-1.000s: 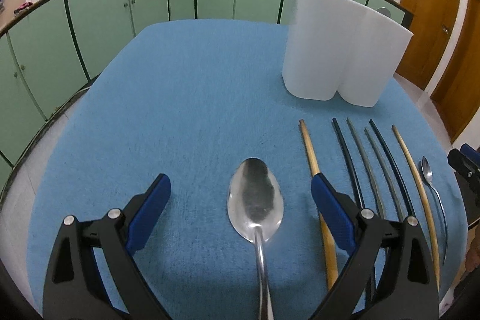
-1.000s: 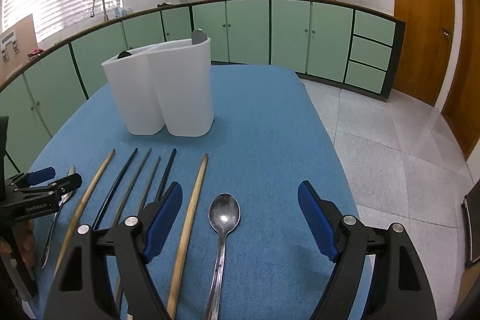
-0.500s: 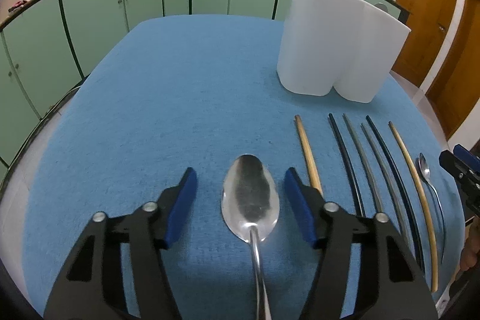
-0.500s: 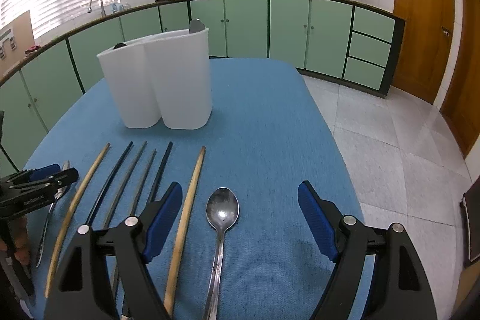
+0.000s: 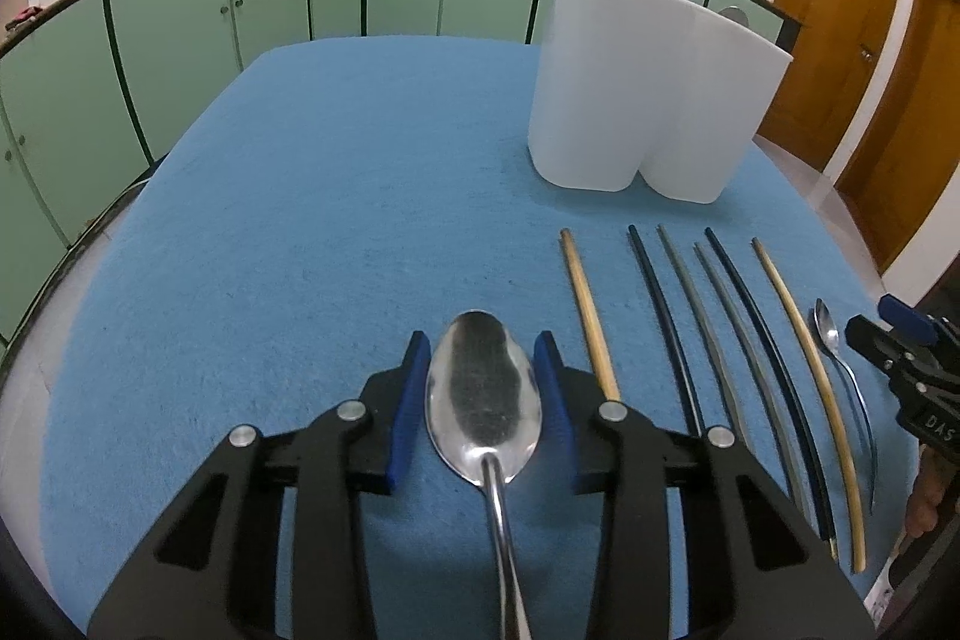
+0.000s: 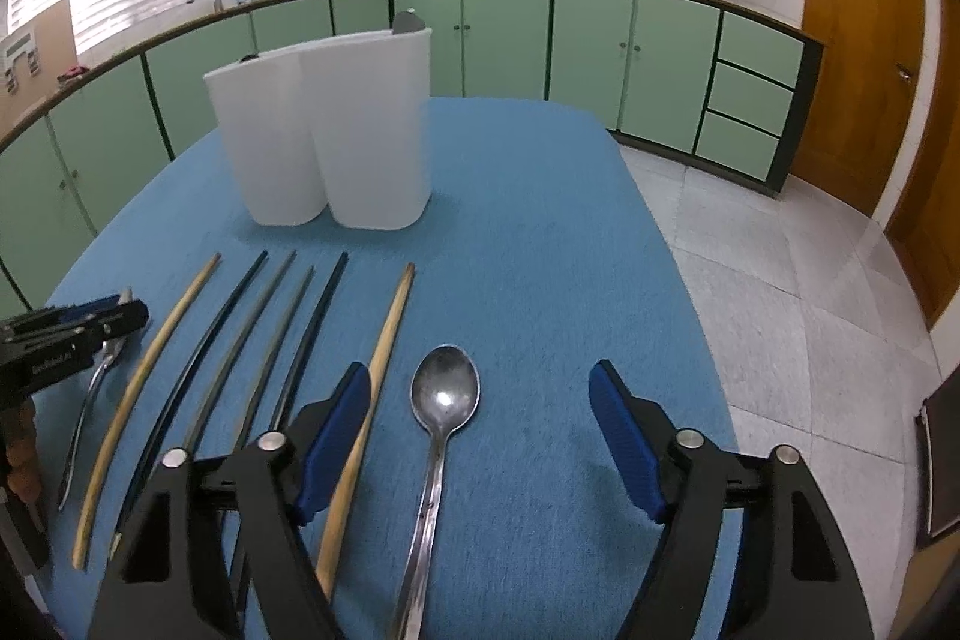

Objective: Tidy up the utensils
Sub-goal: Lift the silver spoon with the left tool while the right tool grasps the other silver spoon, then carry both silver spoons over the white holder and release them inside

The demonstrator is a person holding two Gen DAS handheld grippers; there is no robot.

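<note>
A large steel spoon [image 5: 483, 400] lies on the blue cloth [image 5: 330, 220]. My left gripper [image 5: 482, 340] is closing on its bowl, and both blue pads touch the bowl's edges. A smaller spoon [image 6: 444, 394] lies between the fingers of my right gripper [image 6: 480, 376], whose jaws are closing and still stand well apart from it. Its left finger [image 6: 336, 430] hangs over a wooden chopstick [image 6: 384, 352]. Several wooden, black and grey chopsticks [image 5: 720, 328] lie in a row between the two spoons. In the right wrist view the left gripper [image 6: 120, 307] is at the far left.
A white two-compartment holder [image 5: 648, 100] stands behind the row, also in the right wrist view [image 6: 336, 130], with a utensil top [image 6: 408, 22] poking out. The table's right edge [image 6: 678, 244] drops to a tiled floor. Green cabinets [image 6: 510, 34] ring the room.
The left jaws have come in from wide apart to the sides of the large spoon's bowl. The right jaws have narrowed a little. Neither hand has shifted.
</note>
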